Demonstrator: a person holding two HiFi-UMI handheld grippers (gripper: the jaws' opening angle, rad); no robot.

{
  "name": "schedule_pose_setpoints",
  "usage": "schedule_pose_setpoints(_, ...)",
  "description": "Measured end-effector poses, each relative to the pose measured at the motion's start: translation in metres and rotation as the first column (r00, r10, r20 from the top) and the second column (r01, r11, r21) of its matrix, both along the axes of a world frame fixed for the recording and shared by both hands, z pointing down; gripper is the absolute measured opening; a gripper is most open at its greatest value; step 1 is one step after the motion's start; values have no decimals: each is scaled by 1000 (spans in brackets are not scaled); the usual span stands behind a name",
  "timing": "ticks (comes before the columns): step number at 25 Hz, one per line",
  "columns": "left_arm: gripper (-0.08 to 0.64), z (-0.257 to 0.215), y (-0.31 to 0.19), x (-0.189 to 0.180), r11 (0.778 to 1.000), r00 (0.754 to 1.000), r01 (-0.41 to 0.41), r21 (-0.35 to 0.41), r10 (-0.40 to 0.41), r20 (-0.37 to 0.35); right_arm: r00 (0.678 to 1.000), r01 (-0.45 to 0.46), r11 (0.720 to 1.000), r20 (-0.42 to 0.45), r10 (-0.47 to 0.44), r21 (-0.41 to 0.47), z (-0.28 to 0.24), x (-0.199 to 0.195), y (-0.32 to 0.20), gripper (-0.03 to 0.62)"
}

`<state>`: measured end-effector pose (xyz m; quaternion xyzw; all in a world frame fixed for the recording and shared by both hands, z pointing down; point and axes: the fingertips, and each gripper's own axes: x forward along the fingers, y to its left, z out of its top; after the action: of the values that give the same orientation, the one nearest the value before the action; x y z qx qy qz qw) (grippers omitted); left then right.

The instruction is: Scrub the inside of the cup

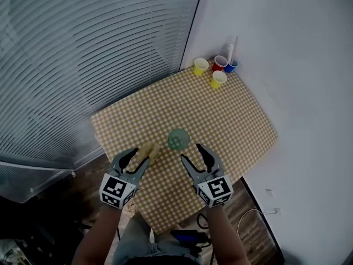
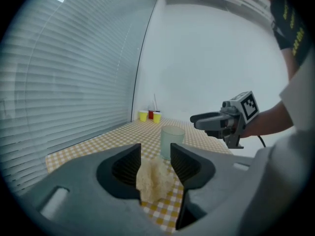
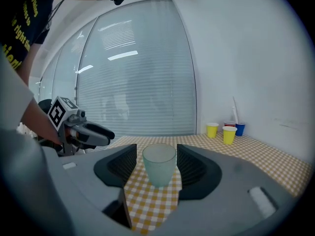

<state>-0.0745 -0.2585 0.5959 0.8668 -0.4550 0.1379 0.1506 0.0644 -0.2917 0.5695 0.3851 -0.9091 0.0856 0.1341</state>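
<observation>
One cup (image 1: pixel 178 139) — one sponge (image 1: pixel 149 149)

In my right gripper (image 1: pixel 192 152) the frosted cup (image 3: pixel 159 163) stands between the jaws with a gap on either side, so there is room to slide further round it. The sponge (image 2: pixel 153 181) takes up most of the opening of my left gripper (image 1: pixel 138 159). Past the cup the checked table (image 1: pixel 237 115) lies bare up to the small cups (image 1: pixel 216 70) clustered in the far corner (tight against the wall (image 1: pixel 298 65)). The blinds (image 1: pixel 83 54) close off the left edge.
</observation>
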Motion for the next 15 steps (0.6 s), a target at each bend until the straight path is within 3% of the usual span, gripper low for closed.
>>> schedule_pose_setpoints(5,237,20,-5,5,998,1000,-7,-59,7,8,999,22,1000,-24,-22,-22,18,-5,-3,286)
schedule_pose_setpoints(12,362,54,-4,10,987,999,5,-162,0,36,998,46,996,-41,-49,-73,44,-12,-11,388)
schedule_pose_setpoints(15,376,65,-8,11,980,999,23,-199,-16,41,995,67,994,-61,-73,-90,54,-16,-14,407)
